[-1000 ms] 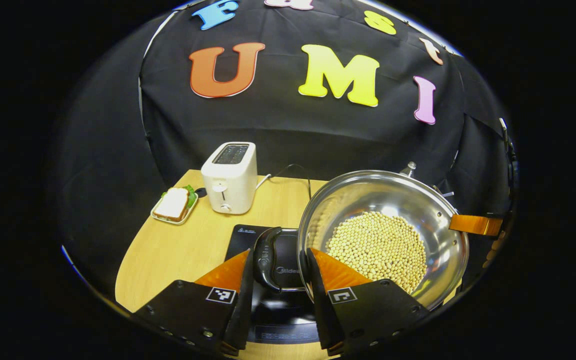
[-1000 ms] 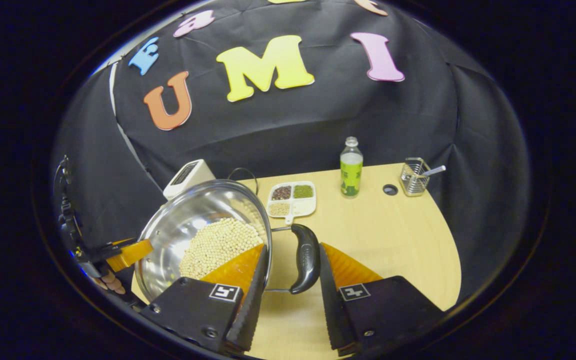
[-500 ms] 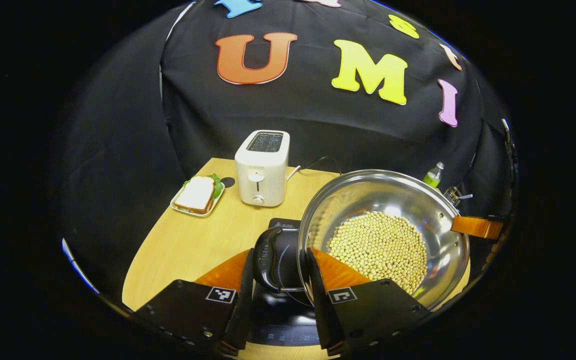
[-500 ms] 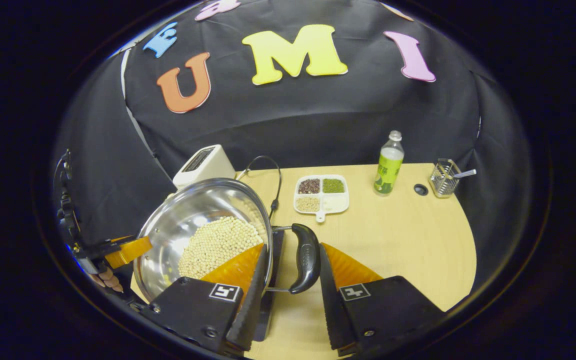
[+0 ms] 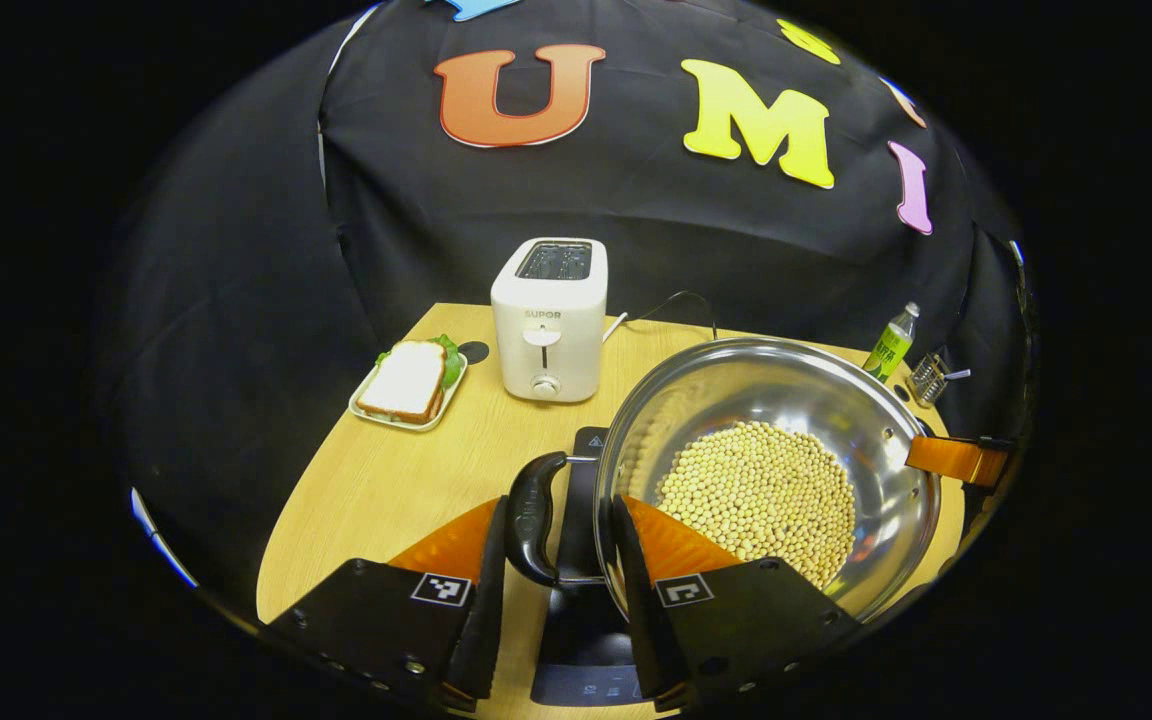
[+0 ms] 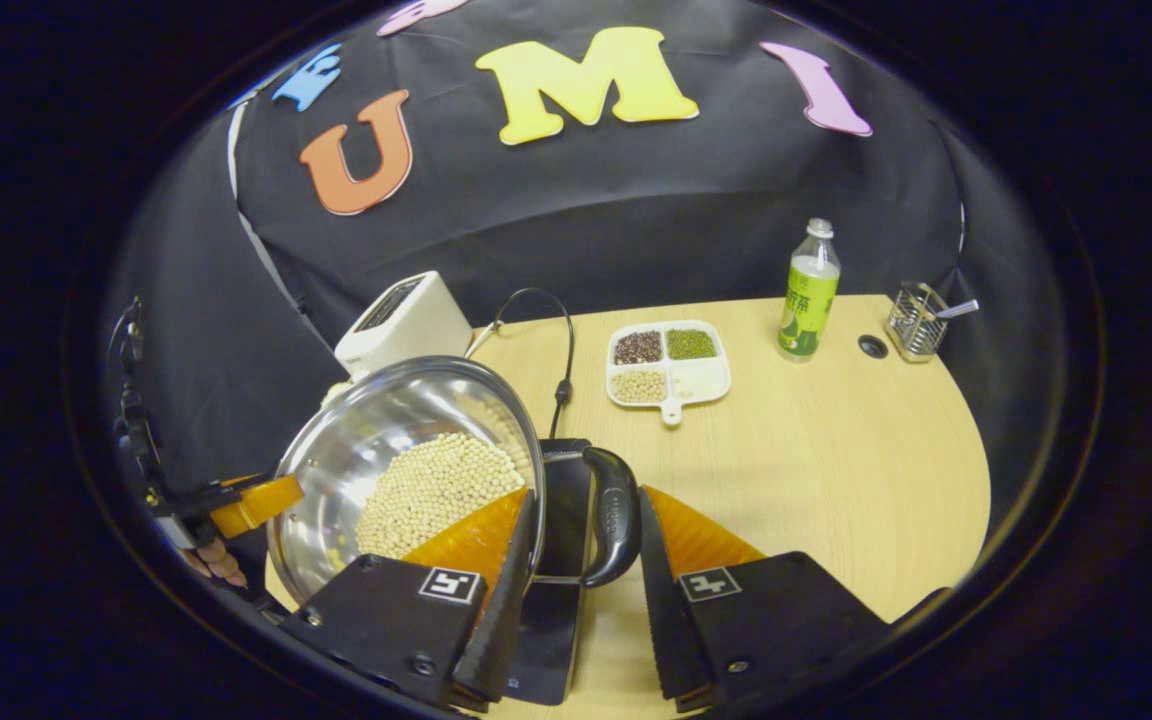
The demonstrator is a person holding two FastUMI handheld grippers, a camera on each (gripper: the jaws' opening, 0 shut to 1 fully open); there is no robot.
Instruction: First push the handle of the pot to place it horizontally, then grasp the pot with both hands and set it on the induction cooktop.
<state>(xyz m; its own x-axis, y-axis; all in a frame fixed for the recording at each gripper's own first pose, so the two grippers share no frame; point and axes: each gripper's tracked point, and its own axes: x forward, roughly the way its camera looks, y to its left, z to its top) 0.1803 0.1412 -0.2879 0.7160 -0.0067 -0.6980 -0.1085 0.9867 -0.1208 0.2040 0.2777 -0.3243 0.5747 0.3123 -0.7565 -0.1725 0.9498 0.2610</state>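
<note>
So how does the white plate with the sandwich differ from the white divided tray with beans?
The white plate with the sandwich is undivided and lies beside the white toaster. The white divided tray with beans has four compartments and a short handle, and lies near the green-labelled bottle. Both rest flat on the wooden table.

The toaster (image 5: 548,318) front reads "SUPOR".

Steel pot (image 5: 786,400) with pale beans inside, two black loop side handles (image 5: 533,518) lying horizontal, one per side. Pot sits low over the black induction cooktop (image 5: 584,640) on the wooden table; contact with the glass can't be confirmed.
</note>
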